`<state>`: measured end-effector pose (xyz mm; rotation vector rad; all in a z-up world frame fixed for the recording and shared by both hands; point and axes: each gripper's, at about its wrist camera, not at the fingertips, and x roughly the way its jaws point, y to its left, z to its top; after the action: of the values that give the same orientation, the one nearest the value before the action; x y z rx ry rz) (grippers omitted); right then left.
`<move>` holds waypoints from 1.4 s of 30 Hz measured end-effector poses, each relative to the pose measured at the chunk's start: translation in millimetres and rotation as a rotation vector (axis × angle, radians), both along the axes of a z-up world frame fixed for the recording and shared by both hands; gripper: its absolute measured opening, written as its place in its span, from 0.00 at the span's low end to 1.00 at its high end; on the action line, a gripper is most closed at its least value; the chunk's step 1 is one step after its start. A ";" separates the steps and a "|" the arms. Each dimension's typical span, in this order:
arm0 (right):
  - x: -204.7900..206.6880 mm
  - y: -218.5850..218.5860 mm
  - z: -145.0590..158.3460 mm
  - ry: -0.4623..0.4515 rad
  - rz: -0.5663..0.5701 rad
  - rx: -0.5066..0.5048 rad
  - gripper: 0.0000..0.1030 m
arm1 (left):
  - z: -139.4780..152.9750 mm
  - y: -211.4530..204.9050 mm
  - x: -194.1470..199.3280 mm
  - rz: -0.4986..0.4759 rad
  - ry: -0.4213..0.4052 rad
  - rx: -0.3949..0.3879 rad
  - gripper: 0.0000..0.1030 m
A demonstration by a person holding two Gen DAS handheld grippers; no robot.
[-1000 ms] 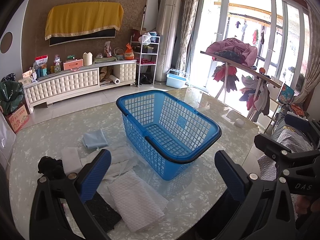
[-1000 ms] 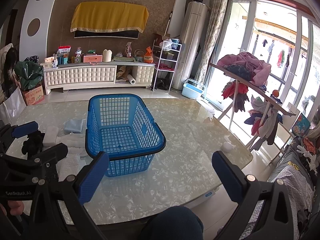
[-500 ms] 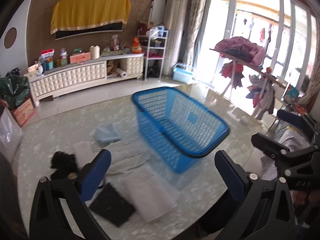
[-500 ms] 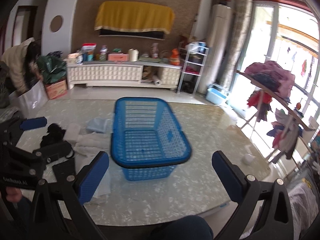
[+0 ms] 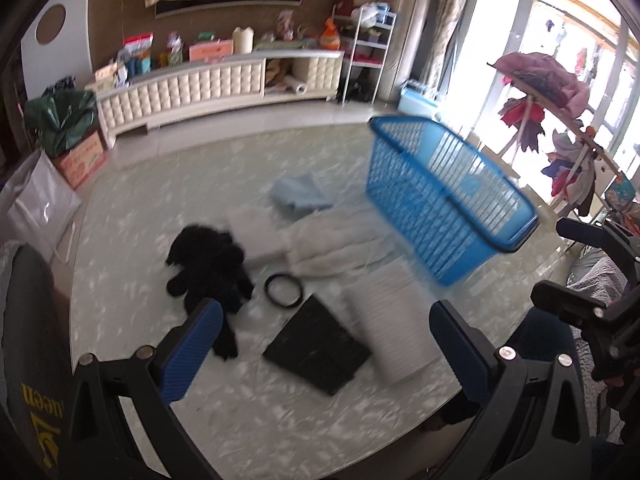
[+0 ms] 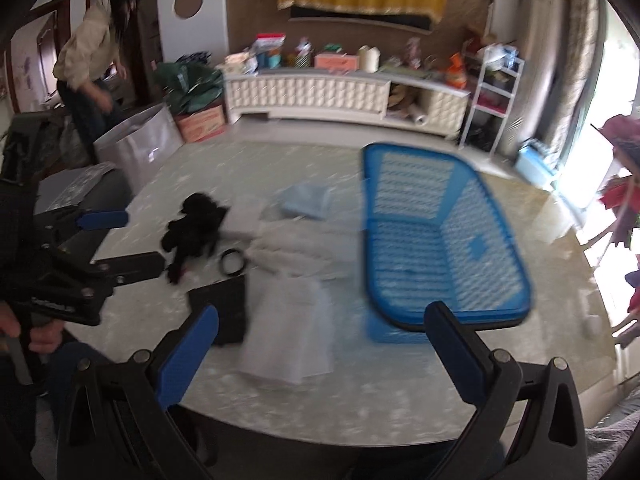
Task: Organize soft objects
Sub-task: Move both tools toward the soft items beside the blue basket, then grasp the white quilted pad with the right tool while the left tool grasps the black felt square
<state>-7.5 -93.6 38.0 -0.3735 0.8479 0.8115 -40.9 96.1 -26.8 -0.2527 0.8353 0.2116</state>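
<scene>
A blue plastic basket (image 5: pixel 448 204) stands empty on the right of the marbled table (image 5: pixel 168 200); it also shows in the right wrist view (image 6: pixel 440 240). Left of it lie soft things: a black plush toy (image 5: pixel 208 260), a light blue cloth (image 5: pixel 300 196), white folded cloths (image 5: pixel 332 244), a white ribbed towel (image 5: pixel 392 328), a black flat cloth (image 5: pixel 316 344) and a black ring (image 5: pixel 283 290). My left gripper (image 5: pixel 324 344) is open and empty, held above the near table edge. My right gripper (image 6: pixel 320 344) is open and empty, above the towel (image 6: pixel 288 332).
A white TV cabinet (image 5: pixel 208 84) with clutter runs along the far wall. A clothes rack (image 5: pixel 560 120) stands by the window at right. A person (image 6: pixel 92 68) bends over at far left, near a silver bag (image 6: pixel 140 148) and a box.
Both grippers have swung to the left, so the basket has shifted to the right of each view and the soft things now sit in the middle. Both stay open and empty.
</scene>
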 end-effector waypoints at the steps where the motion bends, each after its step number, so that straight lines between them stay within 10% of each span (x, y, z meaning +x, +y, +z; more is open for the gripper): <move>1: -1.1 4.4 -2.4 0.015 0.013 -0.003 1.00 | -2.8 1.7 -2.2 0.005 0.016 -0.004 1.00; 15: -3.3 47.7 -57.1 0.236 0.118 -0.121 1.00 | -67.6 24.4 -9.7 -0.058 0.257 -0.012 1.00; 42: 54.0 48.5 -123.4 0.320 0.016 -0.272 0.85 | -141.0 28.1 66.8 -0.248 0.417 0.041 1.00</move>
<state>46.5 -45.2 -85.4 -0.4976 1.2621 0.7830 25.9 124.2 -167.8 -0.0635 1.2645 0.0472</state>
